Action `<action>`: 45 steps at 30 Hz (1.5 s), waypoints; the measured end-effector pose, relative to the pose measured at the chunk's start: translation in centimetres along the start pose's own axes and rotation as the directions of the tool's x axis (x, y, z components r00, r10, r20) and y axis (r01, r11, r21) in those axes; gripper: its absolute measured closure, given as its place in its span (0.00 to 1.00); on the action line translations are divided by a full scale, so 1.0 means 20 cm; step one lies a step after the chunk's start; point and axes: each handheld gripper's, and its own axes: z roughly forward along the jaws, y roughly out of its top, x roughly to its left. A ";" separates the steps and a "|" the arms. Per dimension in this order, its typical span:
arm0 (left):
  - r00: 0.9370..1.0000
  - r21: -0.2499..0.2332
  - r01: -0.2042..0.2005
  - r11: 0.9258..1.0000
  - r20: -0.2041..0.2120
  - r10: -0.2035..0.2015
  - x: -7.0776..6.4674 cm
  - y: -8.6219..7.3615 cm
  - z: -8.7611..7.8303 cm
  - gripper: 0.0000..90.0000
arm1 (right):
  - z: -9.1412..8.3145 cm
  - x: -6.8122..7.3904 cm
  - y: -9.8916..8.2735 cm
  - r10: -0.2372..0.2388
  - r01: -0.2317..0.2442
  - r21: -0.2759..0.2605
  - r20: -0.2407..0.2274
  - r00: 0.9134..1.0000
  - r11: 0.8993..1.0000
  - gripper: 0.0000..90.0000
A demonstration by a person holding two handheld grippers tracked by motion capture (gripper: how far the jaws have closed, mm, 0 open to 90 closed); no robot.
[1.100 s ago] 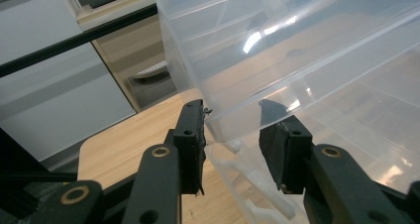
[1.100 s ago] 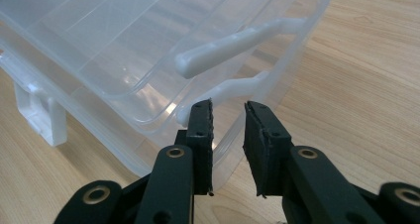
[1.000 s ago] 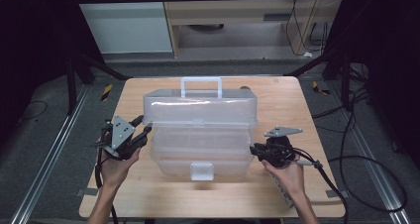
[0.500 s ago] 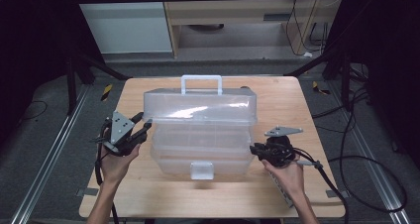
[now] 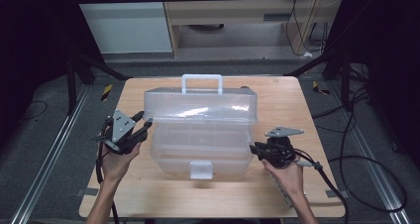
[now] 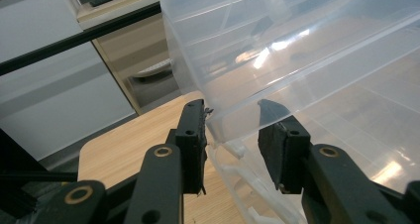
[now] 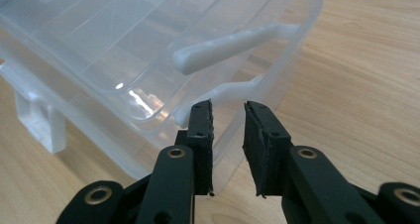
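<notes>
While the person's forearms come in over the near edge of the table [image 5: 148, 199], each hand holds a gripper at one end of a clear plastic box [image 5: 200, 152]. The right gripper [image 5: 258, 150] sits at the box's right end, near the table's right edge; in the right gripper view its jaws [image 7: 228, 116] stand a little apart around the base's corner wall, and I cannot tell whether the pads press on it. The left gripper [image 5: 143, 126] is at the box's left end, tilted up toward the raised lid [image 5: 200, 107]. In the left gripper view the lid's corner edge lies between its jaws [image 6: 232, 119], which stand parted with a gap at each pad. The box sits mid-table, its latch tab [image 5: 200, 170] toward the near edge. The lid stands partly raised above the base, and its handle [image 5: 201, 83] is toward the far edge.
</notes>
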 end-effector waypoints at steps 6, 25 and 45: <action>1.000 -0.001 -0.004 1.000 0.000 0.004 0.00 -0.01 0.00 0.70 | 0.02 -0.01 0.01 0.011 -0.011 -0.011 0.008 1.000 1.000 0.81; 1.000 0.002 0.002 1.000 -0.003 -0.002 0.01 0.01 0.01 0.71 | 0.05 -0.02 0.02 0.017 -0.017 -0.016 0.003 1.000 1.000 0.85; 0.999 -0.012 0.031 0.999 -0.025 -0.031 0.04 0.07 0.05 0.73 | 0.05 -0.02 0.01 0.016 -0.016 -0.018 0.006 1.000 1.000 0.86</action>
